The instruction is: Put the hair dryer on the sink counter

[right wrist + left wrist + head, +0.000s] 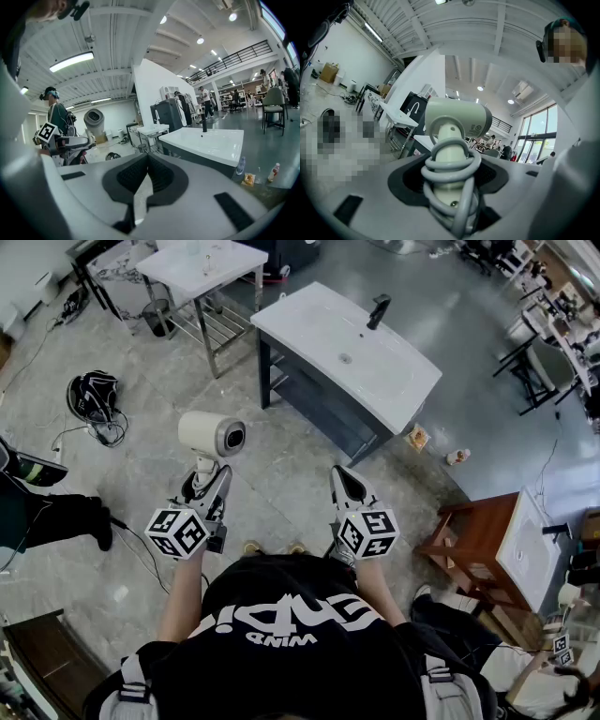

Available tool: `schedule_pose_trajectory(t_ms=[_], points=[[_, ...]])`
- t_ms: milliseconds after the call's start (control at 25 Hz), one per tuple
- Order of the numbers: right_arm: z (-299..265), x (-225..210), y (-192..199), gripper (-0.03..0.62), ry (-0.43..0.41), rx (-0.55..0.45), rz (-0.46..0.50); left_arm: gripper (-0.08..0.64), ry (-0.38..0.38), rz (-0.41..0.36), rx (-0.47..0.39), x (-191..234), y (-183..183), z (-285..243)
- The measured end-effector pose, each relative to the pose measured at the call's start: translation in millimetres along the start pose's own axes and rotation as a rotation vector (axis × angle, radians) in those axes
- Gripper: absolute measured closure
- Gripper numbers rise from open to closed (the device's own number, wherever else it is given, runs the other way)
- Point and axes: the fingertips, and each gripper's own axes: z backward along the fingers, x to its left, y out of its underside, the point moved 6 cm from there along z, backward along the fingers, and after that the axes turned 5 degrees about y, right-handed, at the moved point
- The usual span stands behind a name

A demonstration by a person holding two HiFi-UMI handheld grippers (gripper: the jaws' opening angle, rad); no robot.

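In the middle left of the head view, the left gripper (208,480) holds the hair dryer (212,434) by the handle. The dryer stands upright above the jaws, and its barrel points to the right of the frame. In the left gripper view the jaws stand fairly wide, one on each side of the handle, and they press on it. A grey cord (451,165) is wound in loops around the handle, and the jaws grip over these loops. The pale barrel fills the centre of that view, above the jaws.

The dryer is in the air above the grey floor (281,474), well apart from the counter (314,334). This counter, white on top with a dark base, lies in the upper middle of the head view. It has a sink and a black faucet (378,310) at its far edge. Nothing lies on its top.

The right gripper (345,476) is in the middle of the head view, to the right of the left one, and it points up the frame toward the counter. In the right gripper view its jaws are together, the tips touch, and there is nothing between them. Past these jaws the counter shows at the centre right of that view. The dryer in the other gripper shows at the far left.

A small white table (202,263) stands at the upper left of the head view.
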Motion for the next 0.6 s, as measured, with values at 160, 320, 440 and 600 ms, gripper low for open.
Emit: schedule_pose_trajectory(t_ms=[160, 320, 440, 600], points=[[0, 6, -1, 0.574, -0.005, -0.006, 0.007, 0.285, -0.007, 0.009, -0.007, 3, -2, 5], [3, 14, 0, 0.574, -0.015, -0.008, 0.019, 0.285, -0.010, -0.006, -0.004, 6, -4, 11], [6, 19, -3, 0.574, -0.015, -0.025, 0.016, 0.285, -0.003, -0.025, 0.009, 8, -6, 13], [10, 32, -10, 0.574, 0.003, -0.059, 0.017, 0.285, 0.012, -0.028, 0.029, 15, -5, 19]])
